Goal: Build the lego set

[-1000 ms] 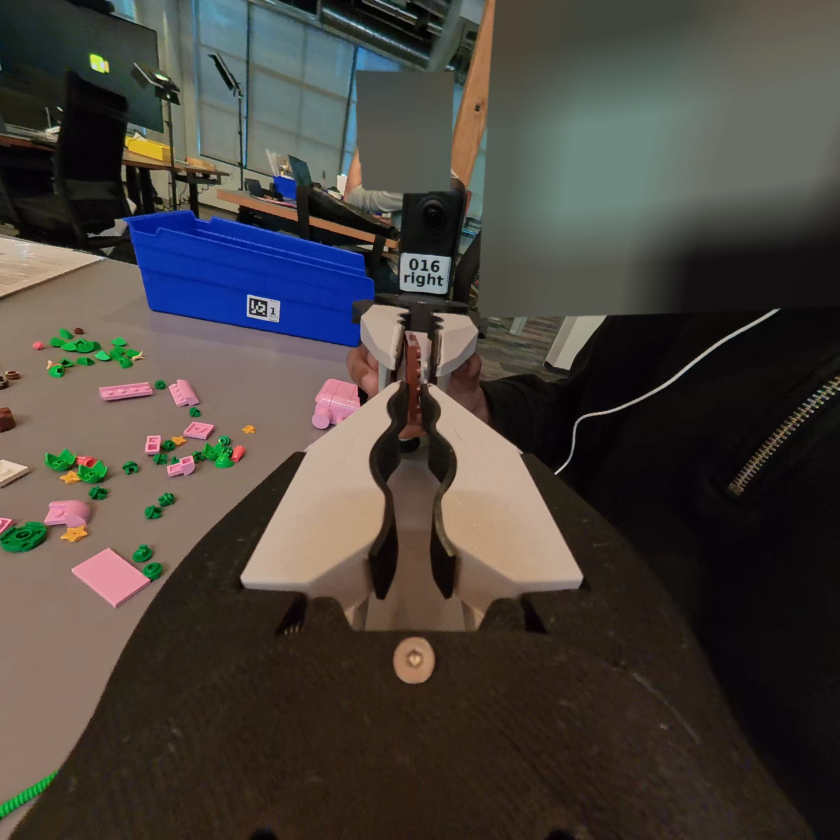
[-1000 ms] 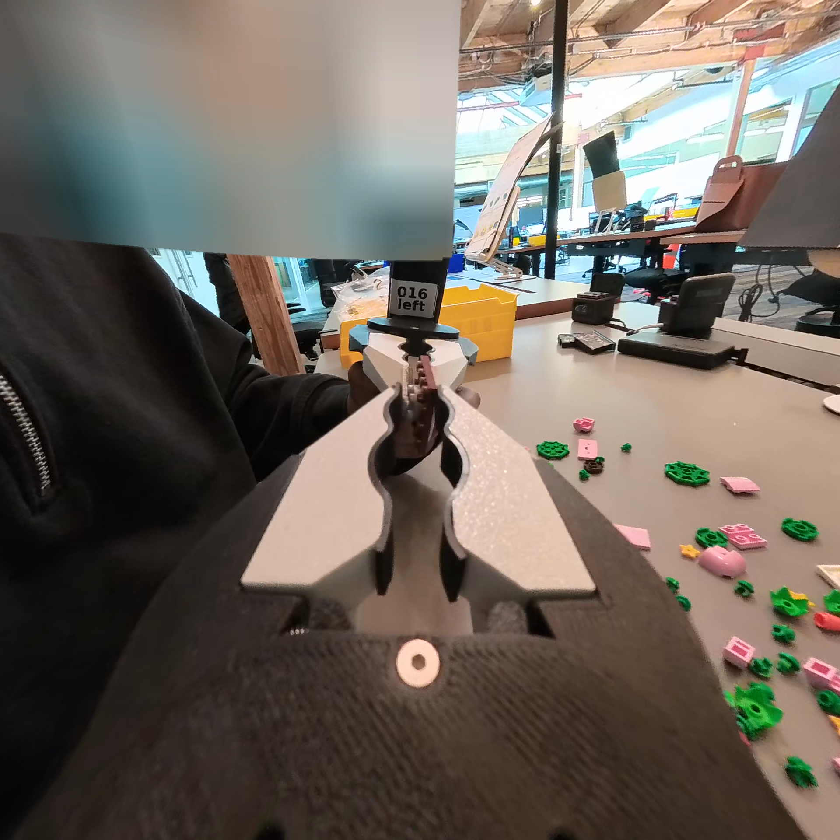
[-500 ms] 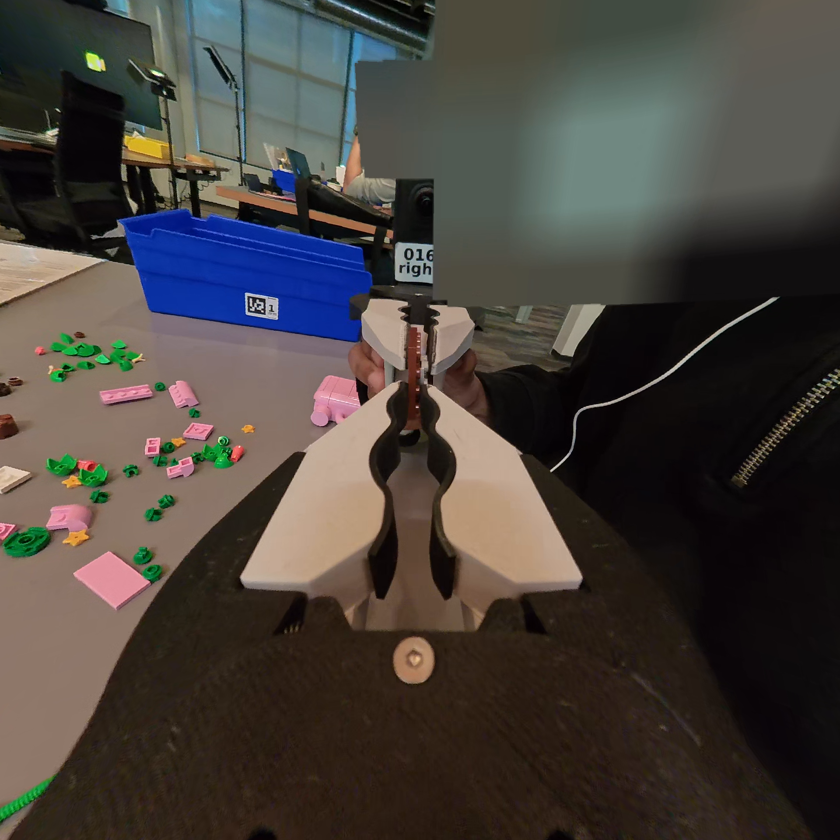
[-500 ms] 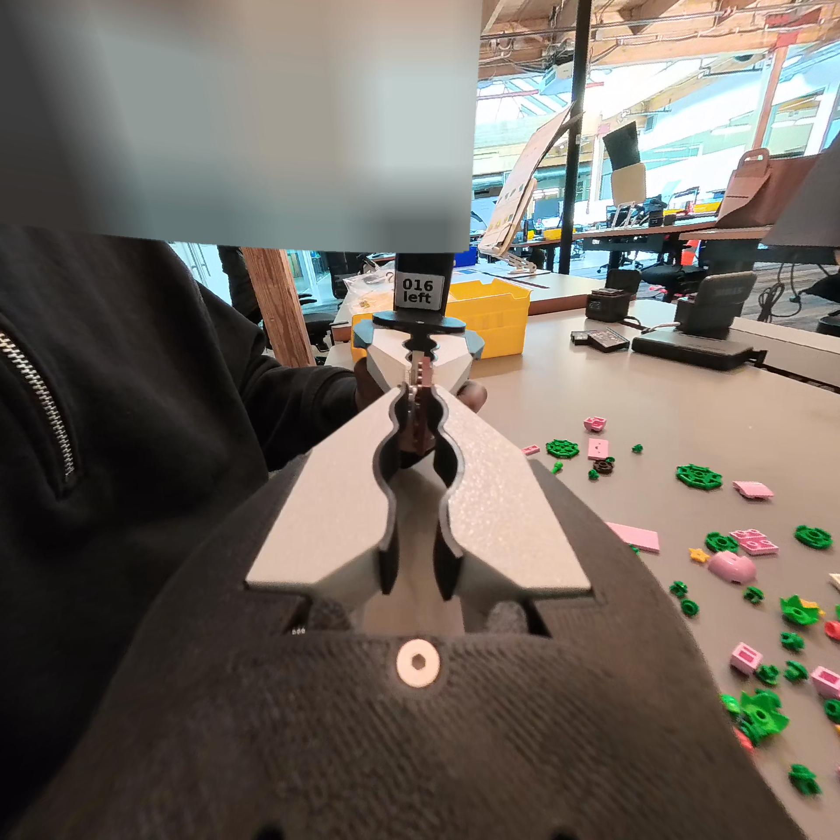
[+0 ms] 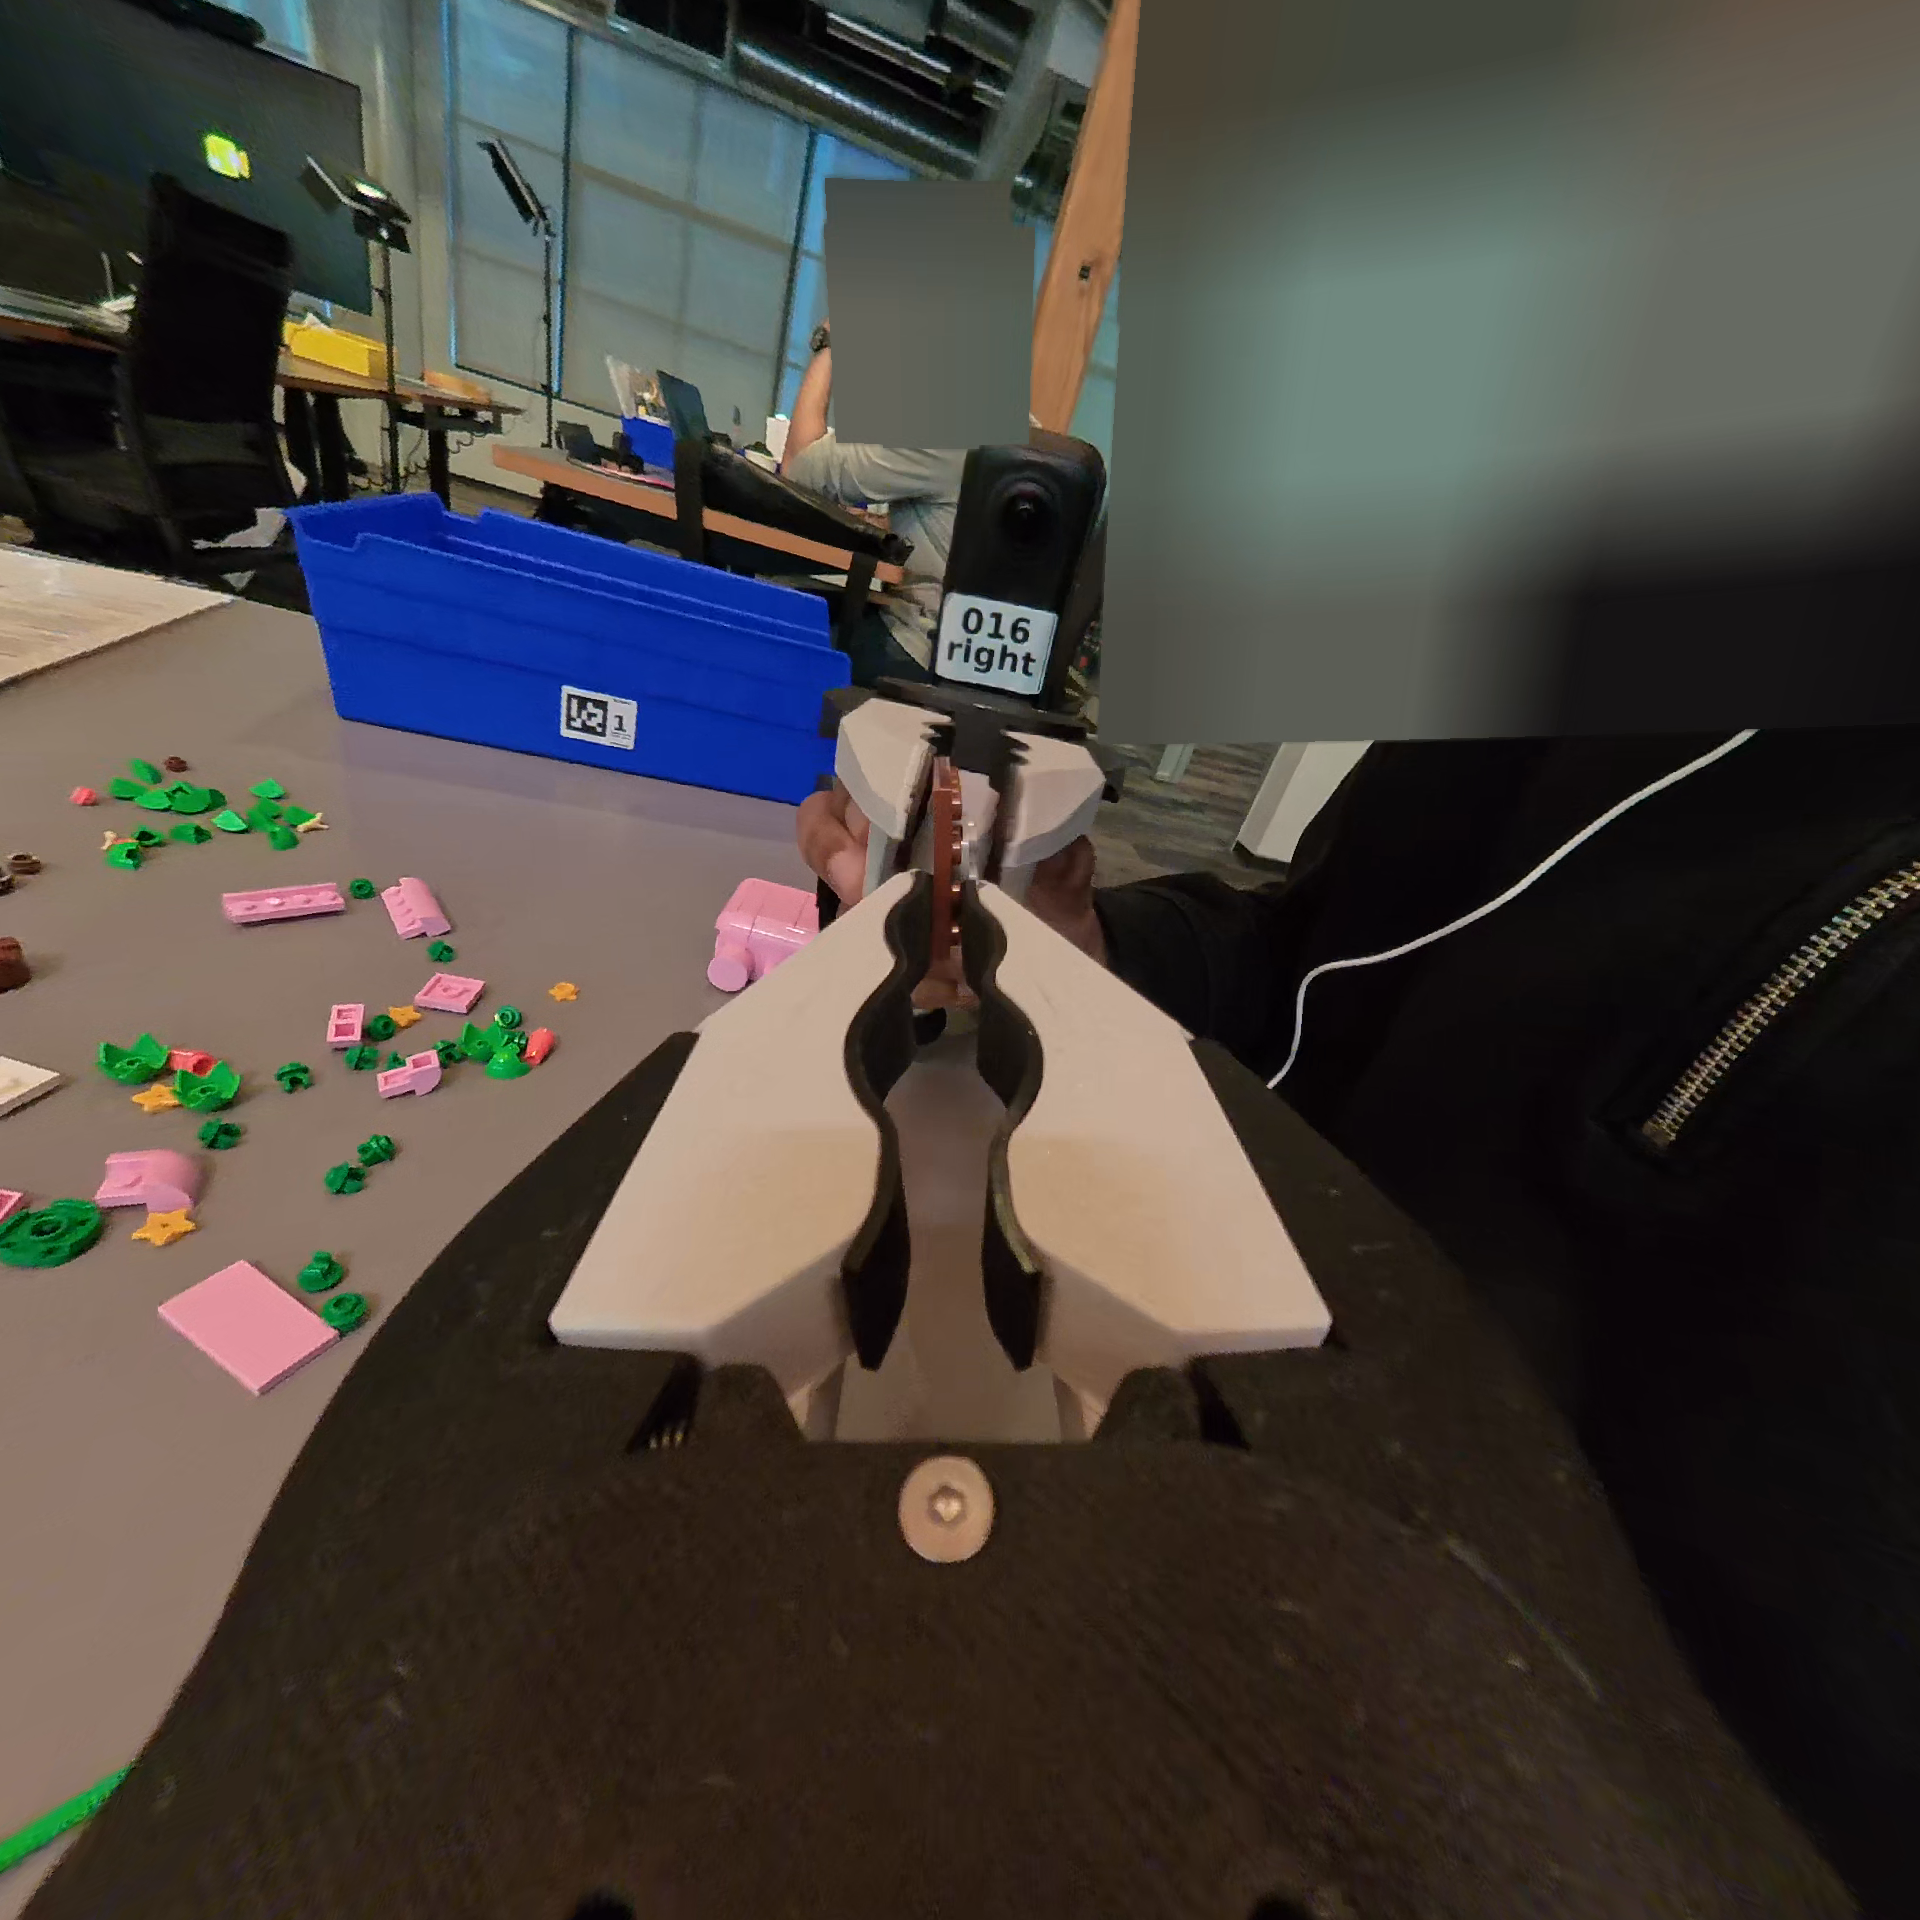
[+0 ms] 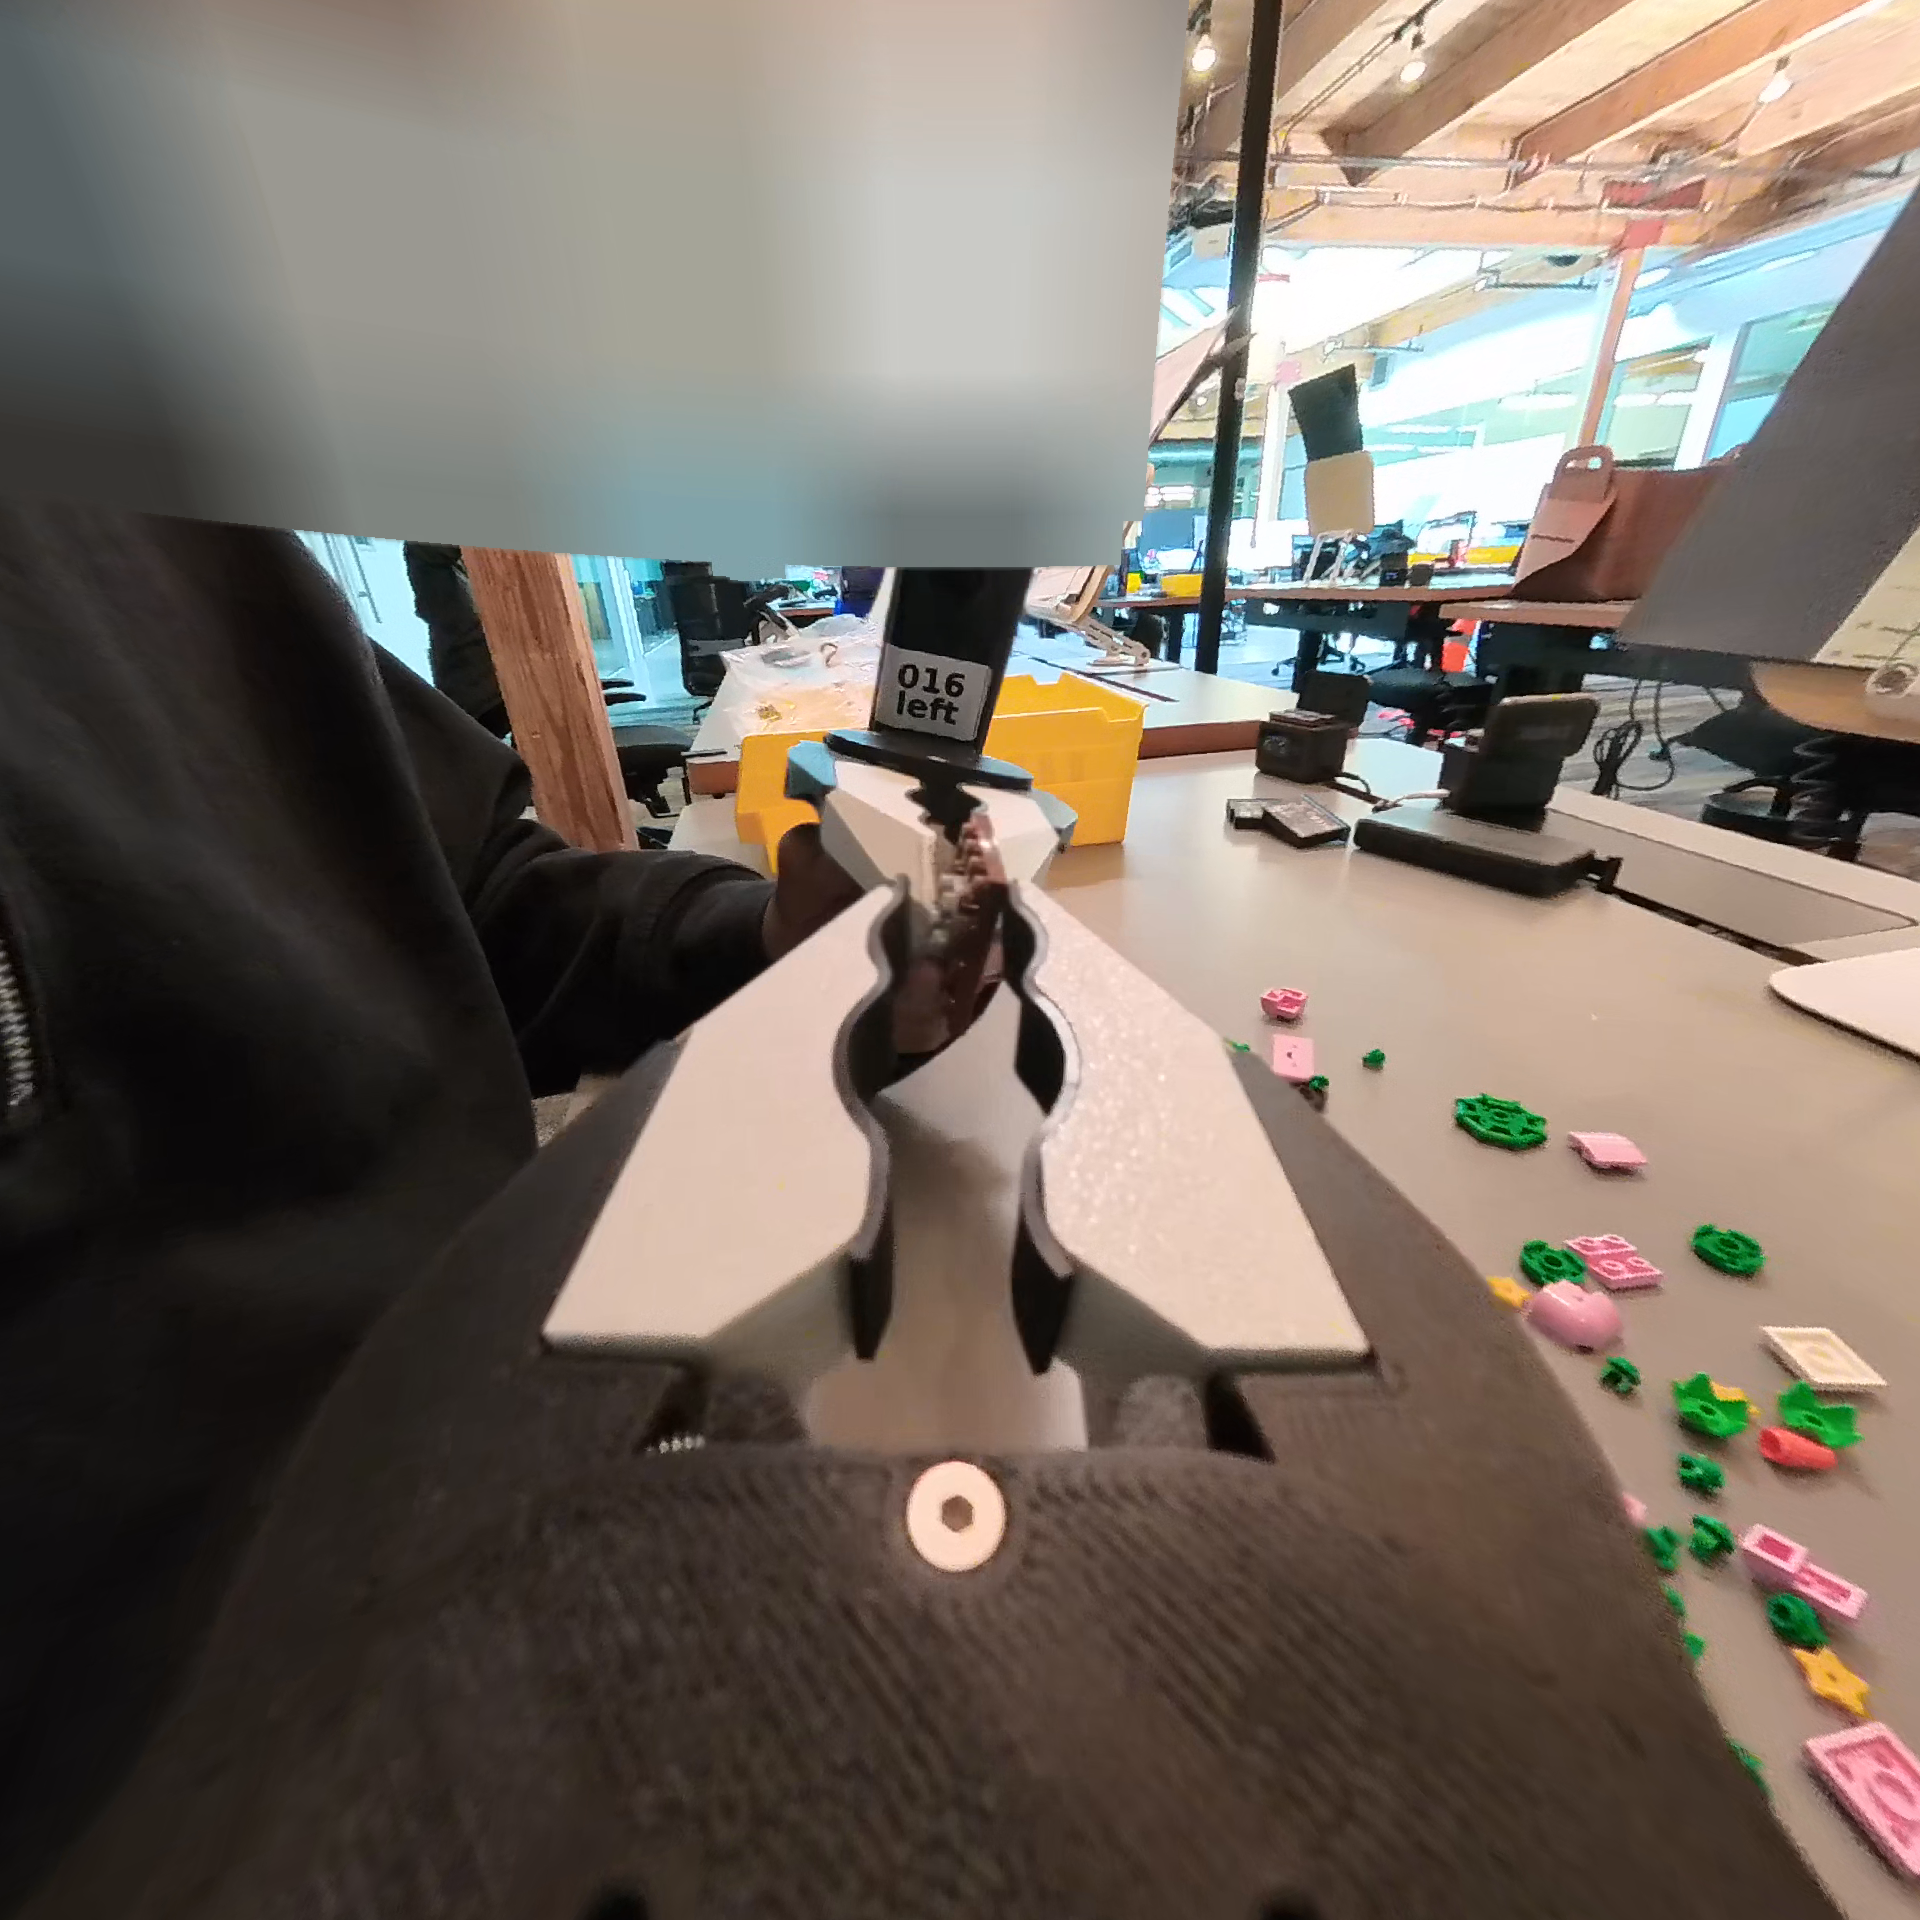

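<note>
We find the left gripper (image 5: 943, 914) with its fingers pinching a brown lego assembly (image 5: 945, 862), held in the air above the bench (image 5: 582, 831) edge. The right gripper (image 6: 951, 920) meets it tip to tip, its fingers pinching the same assembly from the opposite side. Beyond, loose pink and green lego pieces (image 5: 312, 1039) lie scattered on the bench. A pink block (image 5: 764, 925) lies near the grippers. Farther off, we note a blue bin (image 5: 561, 634) and a yellow bin (image 6: 1081, 748).
</note>
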Demonstrator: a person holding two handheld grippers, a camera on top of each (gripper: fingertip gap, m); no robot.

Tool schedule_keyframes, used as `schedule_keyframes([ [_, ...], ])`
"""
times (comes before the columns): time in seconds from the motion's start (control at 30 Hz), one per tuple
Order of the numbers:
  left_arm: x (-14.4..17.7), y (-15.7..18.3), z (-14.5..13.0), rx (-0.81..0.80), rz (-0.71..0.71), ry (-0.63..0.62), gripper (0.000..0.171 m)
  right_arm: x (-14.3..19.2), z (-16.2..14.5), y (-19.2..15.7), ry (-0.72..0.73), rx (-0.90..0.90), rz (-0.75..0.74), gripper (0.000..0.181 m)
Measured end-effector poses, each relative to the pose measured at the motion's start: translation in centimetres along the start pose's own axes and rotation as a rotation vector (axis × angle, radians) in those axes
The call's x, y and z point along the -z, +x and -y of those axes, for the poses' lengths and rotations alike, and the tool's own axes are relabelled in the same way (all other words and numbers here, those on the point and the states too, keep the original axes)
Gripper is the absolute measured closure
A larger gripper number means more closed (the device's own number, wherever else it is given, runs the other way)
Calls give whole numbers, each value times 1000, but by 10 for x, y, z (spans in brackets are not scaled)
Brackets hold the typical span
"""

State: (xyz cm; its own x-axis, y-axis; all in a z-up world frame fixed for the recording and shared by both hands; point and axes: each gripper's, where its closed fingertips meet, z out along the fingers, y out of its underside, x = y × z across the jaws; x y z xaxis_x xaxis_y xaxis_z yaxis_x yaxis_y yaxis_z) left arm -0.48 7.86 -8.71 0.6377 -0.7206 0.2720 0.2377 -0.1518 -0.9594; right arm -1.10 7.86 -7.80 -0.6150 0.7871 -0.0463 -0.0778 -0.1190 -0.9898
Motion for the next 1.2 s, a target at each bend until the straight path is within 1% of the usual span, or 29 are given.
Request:
schedule_keyframes([
  [0.03,1,-1,1,2,1,8,171,1,2,-1,14,-4,7,163],
  [0.1,4,-1,3,9,-3,19,171,3,5,-1,30,-30,20,162],
  [0.37,3,3,3,9,-28,25,171,4,3,-1,22,-55,28,174],
  [0.7,2,2,2,-6,-5,20,171,5,1,-2,8,-85,51,176],
  [0.73,2,2,2,-9,-3,24,170,5,1,-2,5,-80,50,176],
  [0.8,1,5,3,-9,-21,30,157,5,-1,-2,-11,-72,49,176],
  [0.87,1,7,3,-7,-31,30,153,4,-3,-3,-23,-64,51,176],
  [0.93,0,7,2,-14,-26,29,155,3,-4,-4,-32,-57,51,176],
  [1.0,0,5,1,-23,-8,22,168,3,-4,-5,-30,-58,55,176],
  [1.2,-1,5,1,-38,3,18,167,3,-4,-5,-33,-57,56,176],
])
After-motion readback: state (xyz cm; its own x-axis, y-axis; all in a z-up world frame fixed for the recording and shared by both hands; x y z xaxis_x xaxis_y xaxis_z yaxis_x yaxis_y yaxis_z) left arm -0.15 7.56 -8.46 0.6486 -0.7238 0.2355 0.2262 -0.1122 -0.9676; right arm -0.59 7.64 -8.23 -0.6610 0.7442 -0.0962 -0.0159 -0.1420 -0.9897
